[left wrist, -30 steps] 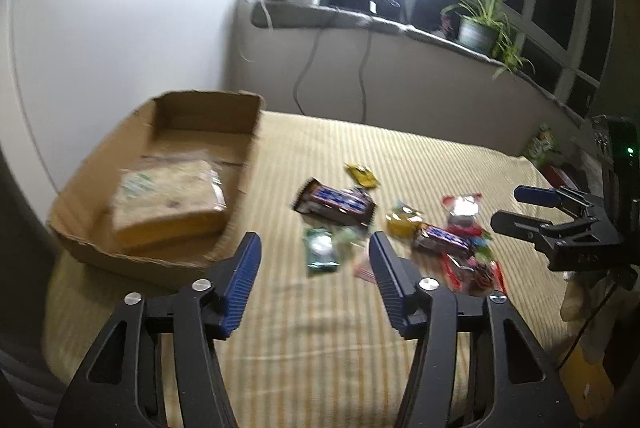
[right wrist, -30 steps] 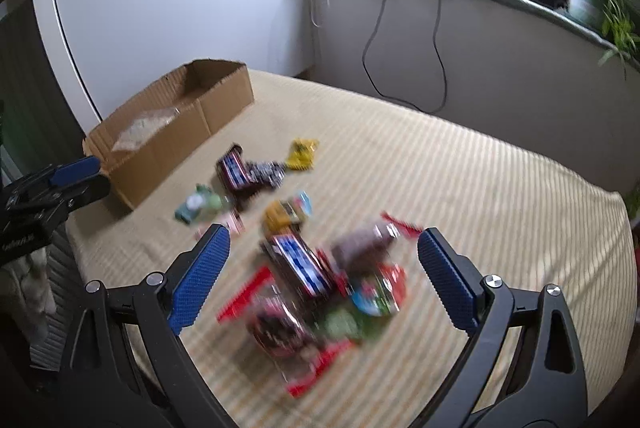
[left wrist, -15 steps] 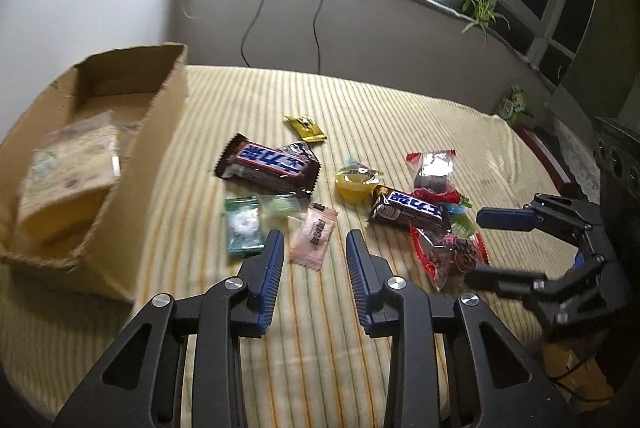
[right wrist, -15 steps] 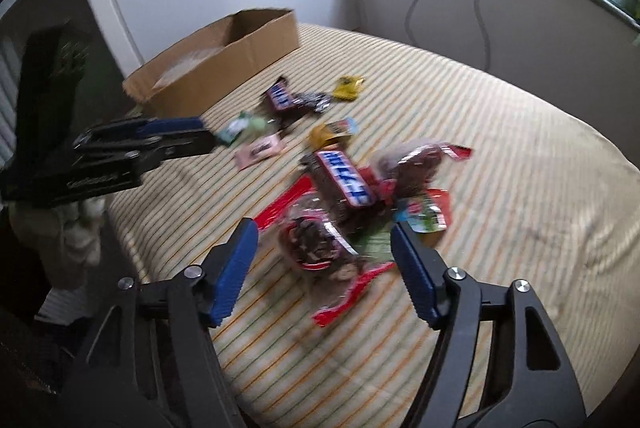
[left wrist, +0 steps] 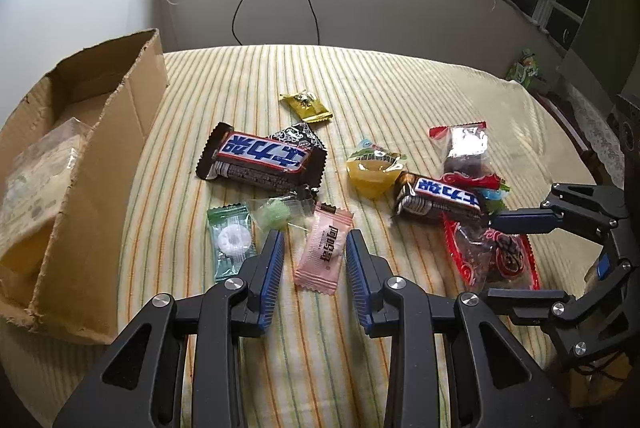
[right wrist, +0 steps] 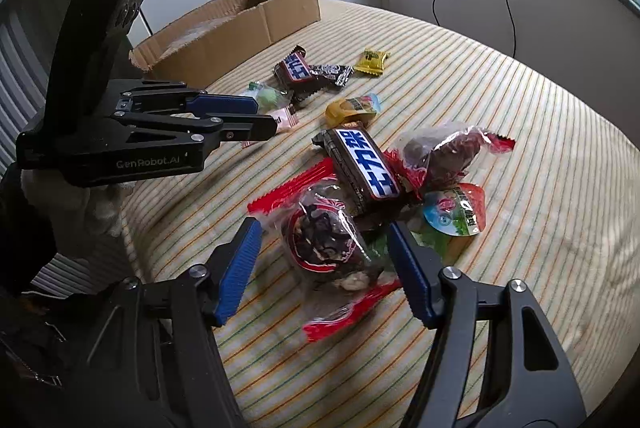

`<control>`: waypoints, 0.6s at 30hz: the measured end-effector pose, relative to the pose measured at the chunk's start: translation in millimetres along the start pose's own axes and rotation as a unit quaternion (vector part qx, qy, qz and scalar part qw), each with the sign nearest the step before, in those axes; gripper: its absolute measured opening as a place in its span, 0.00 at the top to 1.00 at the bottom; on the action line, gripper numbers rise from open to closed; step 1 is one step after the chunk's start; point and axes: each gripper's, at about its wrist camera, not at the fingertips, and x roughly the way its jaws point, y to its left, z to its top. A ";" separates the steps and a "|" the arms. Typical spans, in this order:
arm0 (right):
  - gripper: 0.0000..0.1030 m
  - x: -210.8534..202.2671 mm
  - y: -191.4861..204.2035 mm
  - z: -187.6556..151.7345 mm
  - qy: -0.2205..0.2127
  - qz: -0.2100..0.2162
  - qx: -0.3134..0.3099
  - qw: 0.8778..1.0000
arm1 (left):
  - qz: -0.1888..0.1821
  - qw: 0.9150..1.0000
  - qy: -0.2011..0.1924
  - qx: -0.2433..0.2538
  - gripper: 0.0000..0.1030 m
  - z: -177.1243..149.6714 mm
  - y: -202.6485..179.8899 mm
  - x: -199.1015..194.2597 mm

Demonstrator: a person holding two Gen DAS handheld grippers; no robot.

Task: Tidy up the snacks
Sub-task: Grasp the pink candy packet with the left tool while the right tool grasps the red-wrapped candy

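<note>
Snacks lie scattered mid-bed; the cardboard box (left wrist: 120, 131) waits at the left edge. Left gripper (left wrist: 315, 248) straddles the pink candy (left wrist: 324, 252), jaws narrowed but not pinching. Right gripper (right wrist: 324, 248), jaws just closing, brackets the red-edged packet (right wrist: 320, 240) without pressing. Next, I reckon: squeeze, lift, carry both boxward.

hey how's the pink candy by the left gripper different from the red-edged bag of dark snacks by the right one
The pink candy is a small, flat, opaque packet; the red-edged bag is larger, bulging and see-through, with dark pieces inside. The pink candy lies clear of other snacks, while the red-edged bag sits against a chocolate bar. Both lie on the striped cloth, each framed by open jaws: the left gripper narrow, the right gripper wider, having just been closing.
</note>
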 end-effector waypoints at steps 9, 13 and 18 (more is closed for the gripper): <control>0.48 7.0 2.2 0.6 0.008 0.008 -0.007 1.000 | 0.009 1.000 0.001 0.028 0.70 -2.9 -9.3 6.1; 0.55 9.1 1.9 0.4 0.010 0.004 -0.004 1.000 | 0.018 0.999 -0.006 0.026 0.80 -3.2 -9.3 7.5; 0.63 8.7 1.5 1.0 0.010 0.012 0.002 1.000 | 0.015 1.000 -0.010 0.017 0.82 -4.5 -8.1 6.1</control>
